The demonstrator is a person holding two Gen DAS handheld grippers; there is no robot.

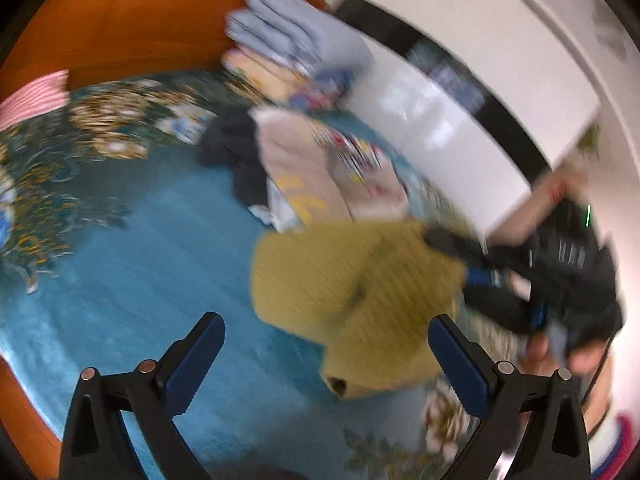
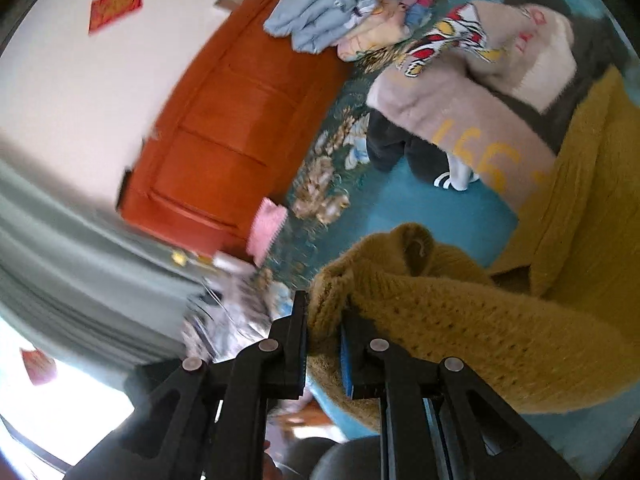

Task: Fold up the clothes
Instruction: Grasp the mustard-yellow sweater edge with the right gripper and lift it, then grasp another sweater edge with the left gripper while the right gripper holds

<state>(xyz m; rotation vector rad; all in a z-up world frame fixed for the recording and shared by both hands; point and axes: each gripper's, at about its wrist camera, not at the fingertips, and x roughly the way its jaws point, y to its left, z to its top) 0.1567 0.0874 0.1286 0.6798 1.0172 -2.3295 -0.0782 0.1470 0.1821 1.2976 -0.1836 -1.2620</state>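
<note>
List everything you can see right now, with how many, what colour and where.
Knit sweater: one, mustard yellow, on the bedspread, its edge in the right gripper.
Beige sweater: one, yellow numerals, behind the mustard one.
Dark garment: one, black, beside the beige sweater.
Folded stack: pale blue on top, against the headboard.
Bedspread: one, teal, floral border.
Headboard: one, orange wood.
Pink cloth: one, by the headboard.
Left gripper: open, empty.
Right gripper: shut on the knit sweater.

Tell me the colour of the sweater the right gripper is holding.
Mustard yellow, a chunky knit. The sweater shows best in the right wrist view, clamped in the right gripper.
</note>
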